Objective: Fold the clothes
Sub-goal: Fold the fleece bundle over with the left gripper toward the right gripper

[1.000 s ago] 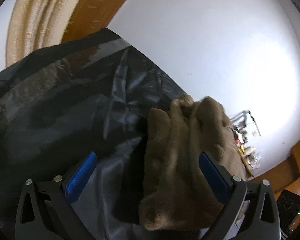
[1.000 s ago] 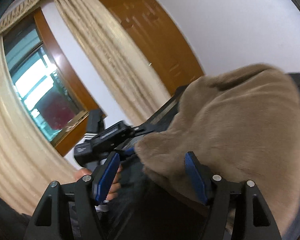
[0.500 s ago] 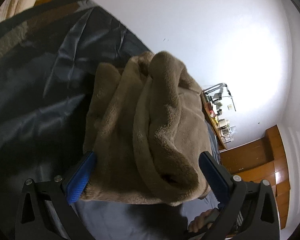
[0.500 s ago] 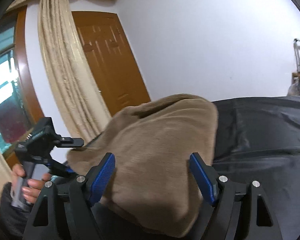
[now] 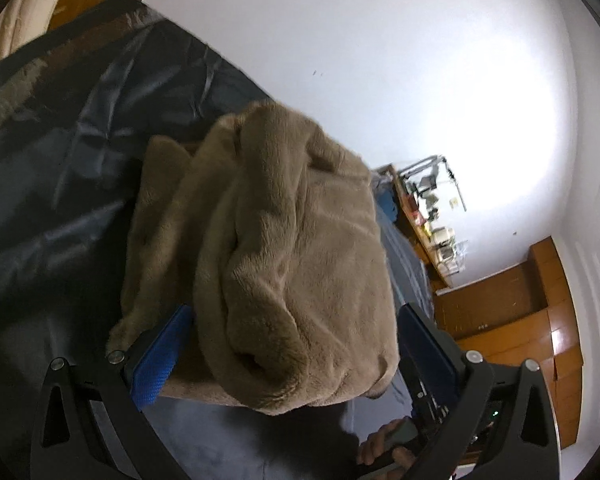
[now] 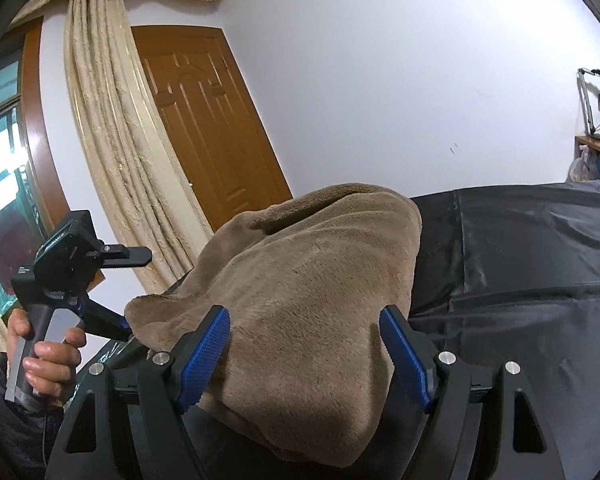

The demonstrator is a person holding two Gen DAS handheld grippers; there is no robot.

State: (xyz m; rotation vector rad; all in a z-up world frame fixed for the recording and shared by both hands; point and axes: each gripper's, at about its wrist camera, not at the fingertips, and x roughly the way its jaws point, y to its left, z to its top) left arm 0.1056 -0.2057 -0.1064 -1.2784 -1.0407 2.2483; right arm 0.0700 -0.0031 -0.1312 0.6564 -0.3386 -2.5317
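Dark sheet (image 6: 540,264), 1 brown fleece (image 6: 312,300), 2 hand-held grippers (image 6: 304,354)

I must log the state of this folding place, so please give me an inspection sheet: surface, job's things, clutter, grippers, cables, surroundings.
Surface: dark glossy creased sheet covers it.
Job's things: one brown plush fleece garment, bunched in thick folds on the sheet.
Clutter: nothing seen on the sheet.
Grippers: left gripper and right gripper, blue pads, both wide around the garment; whether the pads press it cannot be told.
Cables: nothing seen.
Surroundings: white wall, brown wooden door, beige curtain, window, crowded wooden shelf.
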